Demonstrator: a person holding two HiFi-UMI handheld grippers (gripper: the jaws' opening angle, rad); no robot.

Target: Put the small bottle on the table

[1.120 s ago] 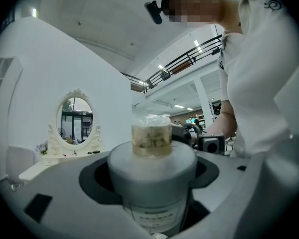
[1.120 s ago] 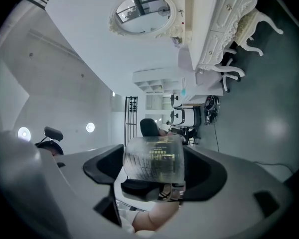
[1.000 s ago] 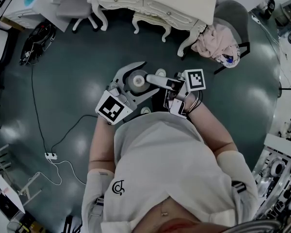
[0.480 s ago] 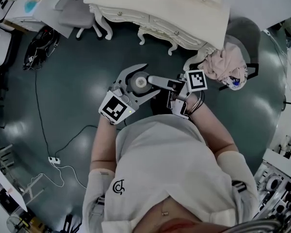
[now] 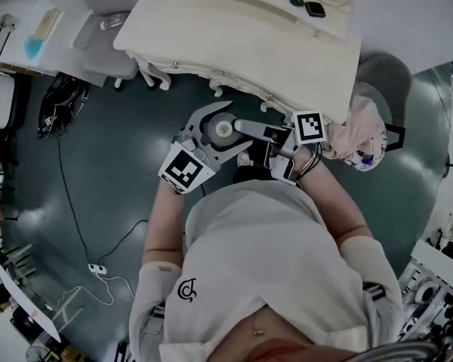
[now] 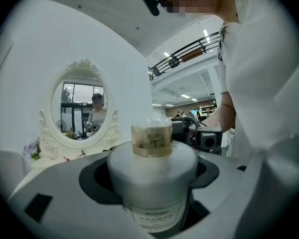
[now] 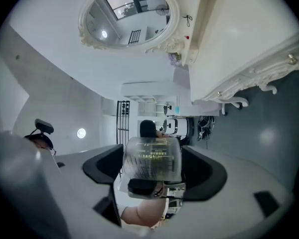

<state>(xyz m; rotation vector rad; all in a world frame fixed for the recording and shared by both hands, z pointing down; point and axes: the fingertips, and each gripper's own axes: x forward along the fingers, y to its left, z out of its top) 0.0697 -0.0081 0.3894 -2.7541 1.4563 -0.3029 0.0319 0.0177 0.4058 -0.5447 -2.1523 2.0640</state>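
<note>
Right, here's where I stand: the small bottle point(image 5: 223, 130) hangs in the air in front of my chest, over the dark floor point(image 5: 106, 142), and it's not on the table point(image 5: 211, 32) yet. My left tongs point(image 6: 150, 177) are clamped round its white body, pads pressed against both sides, and the body fills nearly the whole gap. My right tongs point(image 7: 153, 169) come in from the other side and pinch the clear cap point(image 7: 152, 158), with a pad touching it on either side. So both tools grasp the one bottle, upright, cap on top.

The table is just ahead, its carved front edge near the tips of my tongs in the head view. Toward the back of the top I can see what looks like a watch point(image 5: 315, 8) and a few small bits. The nearer part looks bare, and the oval mirror point(image 6: 82, 108) stands behind.

By my reckoning the pick-up is done and the carry is close to its end. What's left is to bring the bottle over the top, set its base flat on a free patch, then let go with both tongs. I'd guess the cap side first, so it doesn't tip.
</note>
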